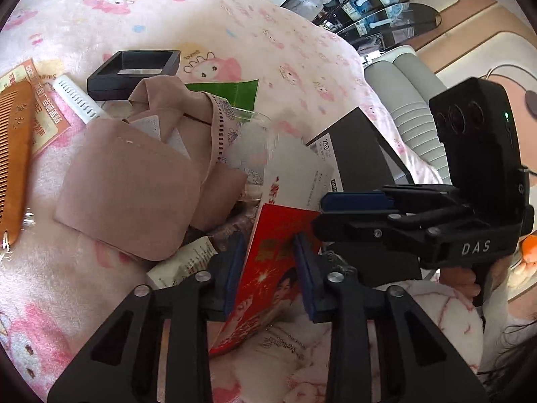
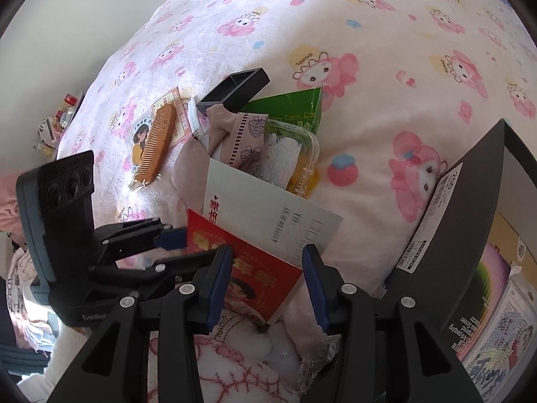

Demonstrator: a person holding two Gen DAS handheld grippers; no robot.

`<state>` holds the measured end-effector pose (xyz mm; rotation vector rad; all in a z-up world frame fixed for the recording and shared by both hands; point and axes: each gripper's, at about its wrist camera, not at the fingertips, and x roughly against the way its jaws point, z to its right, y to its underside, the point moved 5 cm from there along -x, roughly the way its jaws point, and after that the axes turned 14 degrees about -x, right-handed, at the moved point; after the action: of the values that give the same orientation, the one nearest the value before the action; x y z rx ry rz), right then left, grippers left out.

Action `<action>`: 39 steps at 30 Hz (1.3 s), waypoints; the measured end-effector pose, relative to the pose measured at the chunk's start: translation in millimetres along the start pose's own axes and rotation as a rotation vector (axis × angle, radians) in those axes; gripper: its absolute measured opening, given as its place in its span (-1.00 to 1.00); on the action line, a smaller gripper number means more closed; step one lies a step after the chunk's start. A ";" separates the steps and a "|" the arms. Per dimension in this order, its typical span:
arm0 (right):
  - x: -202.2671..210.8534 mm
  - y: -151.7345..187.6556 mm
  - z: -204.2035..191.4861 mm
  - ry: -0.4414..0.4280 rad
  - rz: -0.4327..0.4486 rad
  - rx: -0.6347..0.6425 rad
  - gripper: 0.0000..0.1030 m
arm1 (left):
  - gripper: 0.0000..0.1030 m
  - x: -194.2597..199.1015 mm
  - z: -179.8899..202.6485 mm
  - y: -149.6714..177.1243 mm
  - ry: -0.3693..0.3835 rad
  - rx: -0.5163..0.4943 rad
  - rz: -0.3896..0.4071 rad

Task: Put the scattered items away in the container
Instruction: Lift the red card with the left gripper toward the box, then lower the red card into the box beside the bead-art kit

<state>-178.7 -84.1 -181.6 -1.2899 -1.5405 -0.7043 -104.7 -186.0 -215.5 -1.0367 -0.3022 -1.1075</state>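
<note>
You're working over a bed (image 2: 386,33) covered with a fleecy pink-and-white blanket (image 1: 84,6) printed with cartoon animals. On it, a wooden comb (image 2: 161,141) lies across a printed card (image 2: 139,134), with a white comb (image 1: 79,99) just beside it. Behind these you see an open black tray (image 1: 134,70), and next to that a green packet (image 2: 295,109). A pink cloth pouch (image 1: 134,188) rests in front of the tray, overlapping a clear plastic box (image 2: 302,154) stuffed with papers. A white envelope (image 2: 268,221) and a red envelope (image 2: 248,268) lean over the near blanket. A black box (image 2: 470,221) sits at the bed's right edge.
</note>
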 end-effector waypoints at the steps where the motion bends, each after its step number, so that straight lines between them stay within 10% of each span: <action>1: -0.7 0.1 0.5 0.001 0.000 -0.001 -0.22 | -0.57 0.7 -0.6 0.4 -0.001 0.018 -0.003; 7: -3.1 -2.6 0.5 0.001 0.001 -0.026 -0.22 | -0.92 16.4 -6.6 4.0 0.006 0.110 0.037; 25: -66.6 -9.8 -24.2 0.000 -0.254 0.105 -0.09 | -0.83 32.3 -59.0 31.4 0.053 0.352 0.156; 39: 32.6 -16.3 -21.0 -0.324 0.023 -0.041 -0.30 | -0.99 86.9 19.1 -45.6 0.038 0.103 0.197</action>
<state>-186.7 -94.2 -141.6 -1.5056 -1.7723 -0.5326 -97.8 -224.5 -123.5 -0.9316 -0.2193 -0.9240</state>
